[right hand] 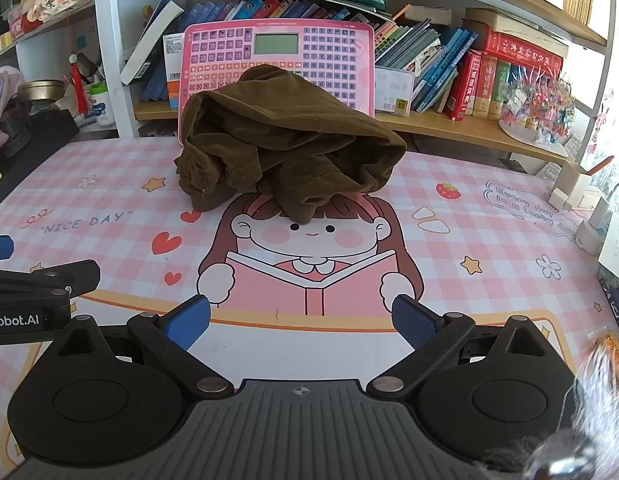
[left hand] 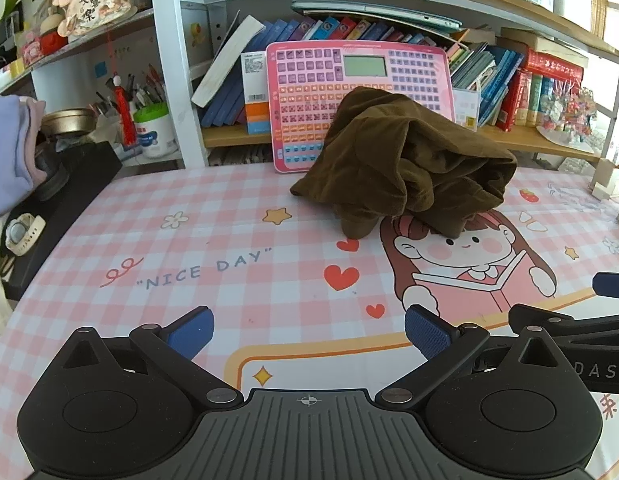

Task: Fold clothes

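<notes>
A crumpled dark olive-brown garment (left hand: 409, 164) lies in a heap at the far side of the pink checked table mat (left hand: 229, 240), leaning against a pink toy keyboard. It also shows in the right wrist view (right hand: 285, 144). My left gripper (left hand: 309, 332) is open and empty, low over the mat's near edge, well short of the garment. My right gripper (right hand: 301, 320) is open and empty, beside the left one and equally far from the garment. The right gripper's body shows at the left view's right edge (left hand: 581, 328); the left gripper's body shows at the right view's left edge (right hand: 33, 296).
A pink toy keyboard (right hand: 277, 56) stands behind the garment against a bookshelf (right hand: 469, 128) full of books. A black box (left hand: 65, 208) with a watch sits at the left, with lilac cloth (left hand: 9, 152) above it. White chargers (right hand: 589, 216) lie at the right.
</notes>
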Tool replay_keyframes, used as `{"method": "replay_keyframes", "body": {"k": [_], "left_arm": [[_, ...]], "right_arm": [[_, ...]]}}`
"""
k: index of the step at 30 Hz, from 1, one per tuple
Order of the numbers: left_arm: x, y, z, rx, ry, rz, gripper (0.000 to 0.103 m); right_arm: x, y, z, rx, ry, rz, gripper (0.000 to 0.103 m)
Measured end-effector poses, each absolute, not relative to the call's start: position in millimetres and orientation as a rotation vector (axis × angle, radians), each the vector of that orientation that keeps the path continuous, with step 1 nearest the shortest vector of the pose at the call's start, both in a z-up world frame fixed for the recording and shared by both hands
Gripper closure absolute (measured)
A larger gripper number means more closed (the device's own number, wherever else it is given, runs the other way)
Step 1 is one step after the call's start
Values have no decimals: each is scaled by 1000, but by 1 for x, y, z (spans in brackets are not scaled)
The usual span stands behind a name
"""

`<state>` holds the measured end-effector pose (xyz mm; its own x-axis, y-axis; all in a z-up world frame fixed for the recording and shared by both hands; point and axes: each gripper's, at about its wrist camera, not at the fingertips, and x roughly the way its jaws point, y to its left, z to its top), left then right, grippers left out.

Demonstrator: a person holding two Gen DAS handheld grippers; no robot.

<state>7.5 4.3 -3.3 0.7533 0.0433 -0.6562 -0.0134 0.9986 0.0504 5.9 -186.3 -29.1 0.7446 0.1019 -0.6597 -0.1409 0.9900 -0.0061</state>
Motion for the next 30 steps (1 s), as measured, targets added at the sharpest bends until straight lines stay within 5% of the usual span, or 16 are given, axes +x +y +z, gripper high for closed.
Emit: {"method": "replay_keyframes", "body": {"k": [30], "left_arm": [[8, -22, -3, 73, 715, 102, 0]], "right_arm": [[15, -219, -36, 2, 691, 218, 5]]}}
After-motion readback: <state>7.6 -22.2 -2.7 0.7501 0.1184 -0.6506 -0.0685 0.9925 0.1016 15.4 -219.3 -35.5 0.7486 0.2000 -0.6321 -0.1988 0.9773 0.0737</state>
